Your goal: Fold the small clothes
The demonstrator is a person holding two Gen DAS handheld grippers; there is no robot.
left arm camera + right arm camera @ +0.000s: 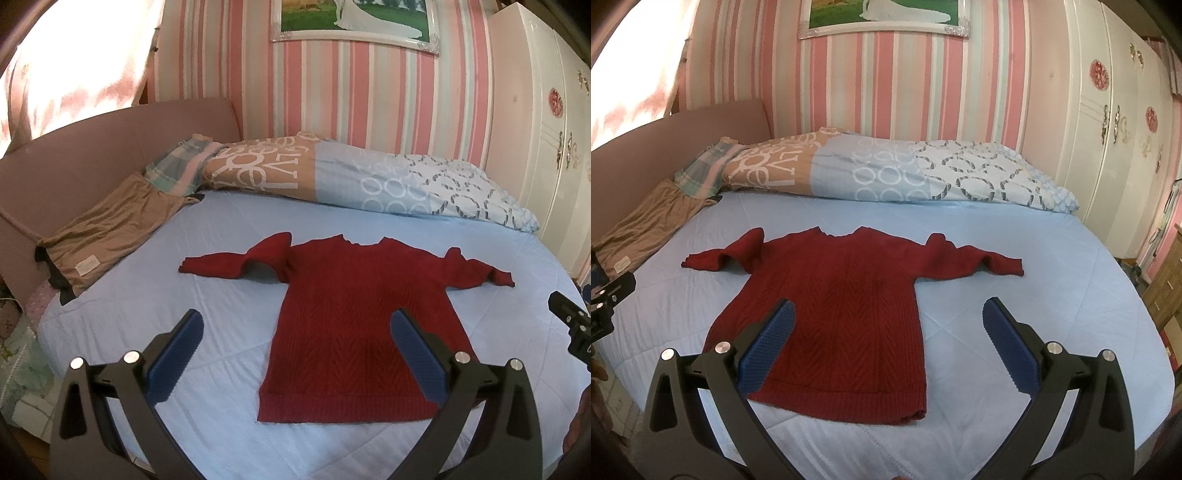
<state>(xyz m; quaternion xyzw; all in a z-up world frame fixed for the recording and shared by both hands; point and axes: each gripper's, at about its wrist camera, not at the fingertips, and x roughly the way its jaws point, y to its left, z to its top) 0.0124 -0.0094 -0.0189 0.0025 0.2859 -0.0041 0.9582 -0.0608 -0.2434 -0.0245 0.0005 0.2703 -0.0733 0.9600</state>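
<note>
Below me, a red knit sweater (343, 314) lies flat on the pale blue bedspread (229, 258), sleeves stretched out sideways, hem nearest me. My left gripper (295, 325) and right gripper (888, 323) both hover above it with fingers spread wide, holding nothing. A tan garment (110, 229) lies near the headboard (92, 144).
</note>
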